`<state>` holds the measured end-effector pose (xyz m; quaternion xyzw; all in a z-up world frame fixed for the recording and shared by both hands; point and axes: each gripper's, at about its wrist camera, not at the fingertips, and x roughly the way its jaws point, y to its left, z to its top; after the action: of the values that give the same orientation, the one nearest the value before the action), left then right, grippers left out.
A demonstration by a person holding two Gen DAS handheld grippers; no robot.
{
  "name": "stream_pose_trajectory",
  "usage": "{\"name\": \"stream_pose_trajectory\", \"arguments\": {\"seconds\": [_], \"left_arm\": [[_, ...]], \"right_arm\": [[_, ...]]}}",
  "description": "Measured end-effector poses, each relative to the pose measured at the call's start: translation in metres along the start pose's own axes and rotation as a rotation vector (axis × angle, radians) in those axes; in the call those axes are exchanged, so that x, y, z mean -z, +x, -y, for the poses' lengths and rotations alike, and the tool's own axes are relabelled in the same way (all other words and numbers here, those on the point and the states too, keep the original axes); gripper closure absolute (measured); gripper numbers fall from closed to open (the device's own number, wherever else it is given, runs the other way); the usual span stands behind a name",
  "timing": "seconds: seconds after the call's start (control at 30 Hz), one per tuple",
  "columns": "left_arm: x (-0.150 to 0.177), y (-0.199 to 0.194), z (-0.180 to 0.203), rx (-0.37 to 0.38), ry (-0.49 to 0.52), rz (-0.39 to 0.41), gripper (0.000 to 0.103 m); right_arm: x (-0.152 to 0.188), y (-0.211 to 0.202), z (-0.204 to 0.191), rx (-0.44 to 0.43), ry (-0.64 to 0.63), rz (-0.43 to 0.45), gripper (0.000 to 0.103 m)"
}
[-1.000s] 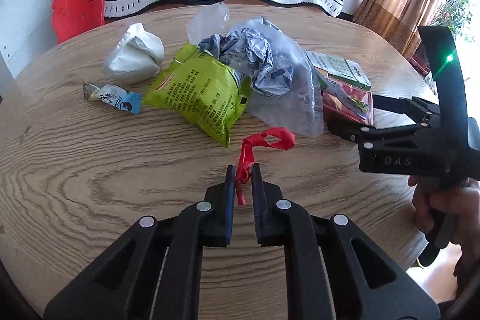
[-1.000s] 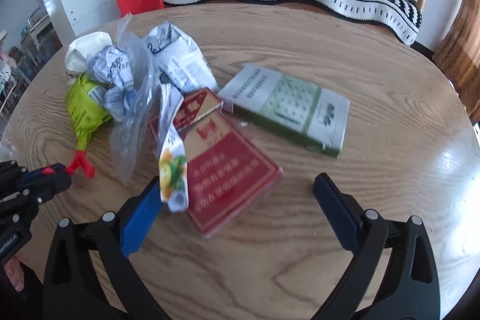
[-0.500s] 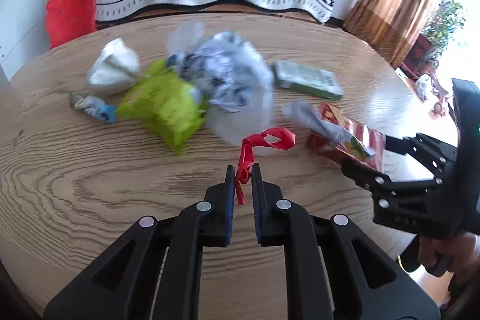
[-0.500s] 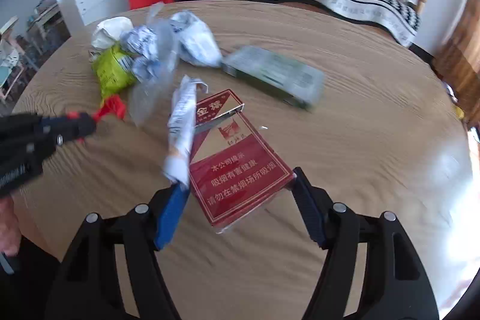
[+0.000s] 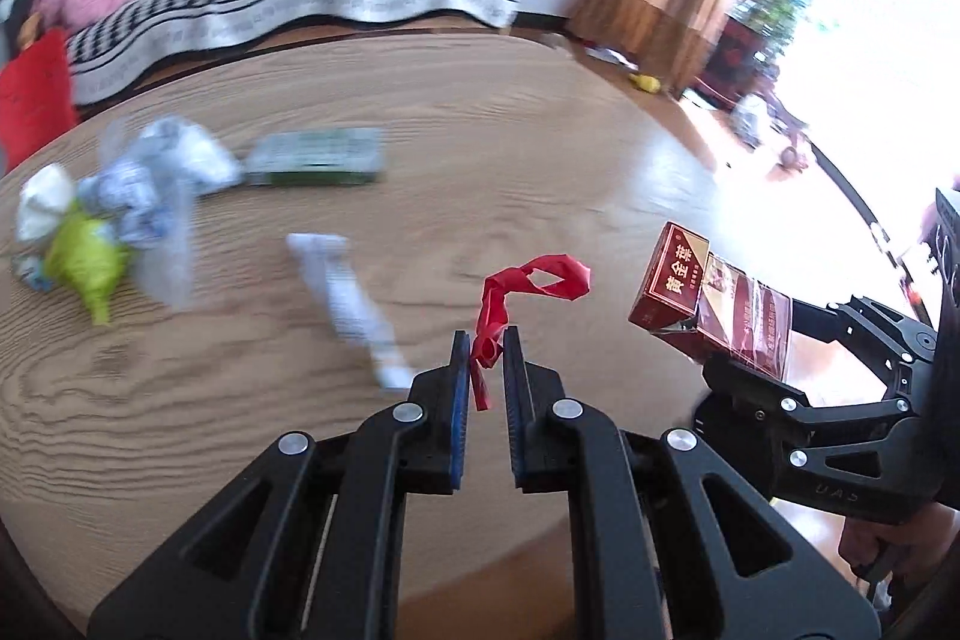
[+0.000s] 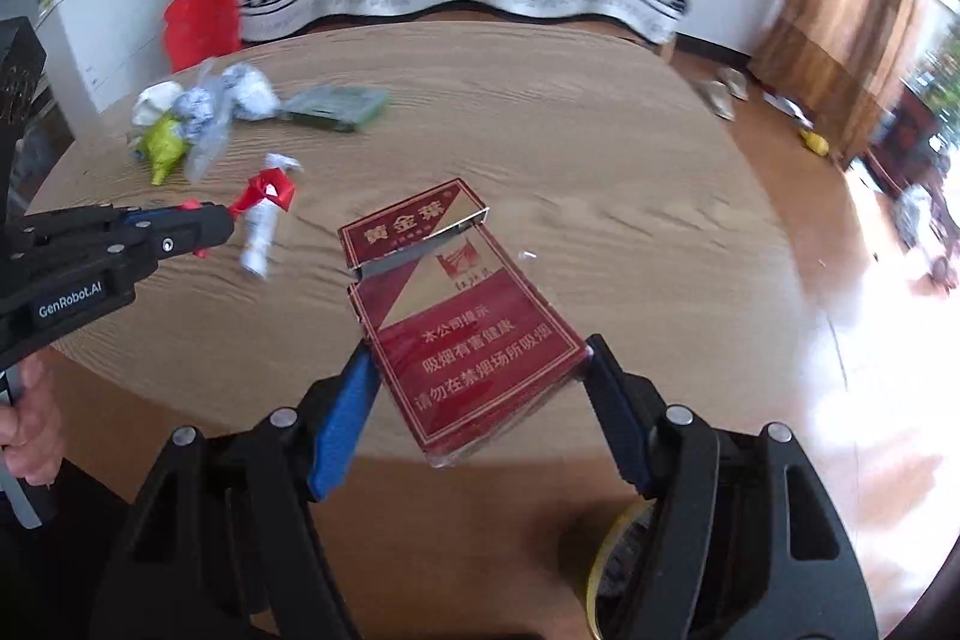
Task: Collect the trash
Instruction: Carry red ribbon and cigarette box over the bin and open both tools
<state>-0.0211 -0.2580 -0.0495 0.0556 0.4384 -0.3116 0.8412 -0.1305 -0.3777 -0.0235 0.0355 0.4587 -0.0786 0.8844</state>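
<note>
Both tilt down over the table: left gripper [image 5: 485, 347] pinches red ribbon [image 5: 528, 286], right gripper [image 6: 480, 370] clamps cigarette pack [image 6: 462, 328].

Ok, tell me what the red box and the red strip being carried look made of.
Red box: looks like printed cardboard under glossy clear film, given its crisp edges, hinged lid and sheen.
Red strip: probably thin plastic or rubber; it is limp, twisted and slightly shiny. Could be a burst balloon; hard to tell.
</note>
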Motion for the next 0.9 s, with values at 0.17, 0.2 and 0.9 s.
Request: {"name": "stream_pose_trajectory", "arguments": {"seconds": [0.17, 0.2, 0.9], "left_arm": [[0.007, 0.016, 0.072, 0.064, 0.091, -0.018, 0.093], [0.009, 0.020, 0.088, 0.076, 0.114, -0.022, 0.093], [0.064, 0.088, 0.250, 0.256, 0.348, -0.158, 0.093]], "right_arm": [[0.047, -0.029, 0.069, 0.073, 0.130, -0.003, 0.036], [0.060, -0.036, 0.087, 0.093, 0.171, -0.005, 0.036], [0.227, -0.015, 0.265, 0.172, 0.668, -0.332, 0.035]]}}
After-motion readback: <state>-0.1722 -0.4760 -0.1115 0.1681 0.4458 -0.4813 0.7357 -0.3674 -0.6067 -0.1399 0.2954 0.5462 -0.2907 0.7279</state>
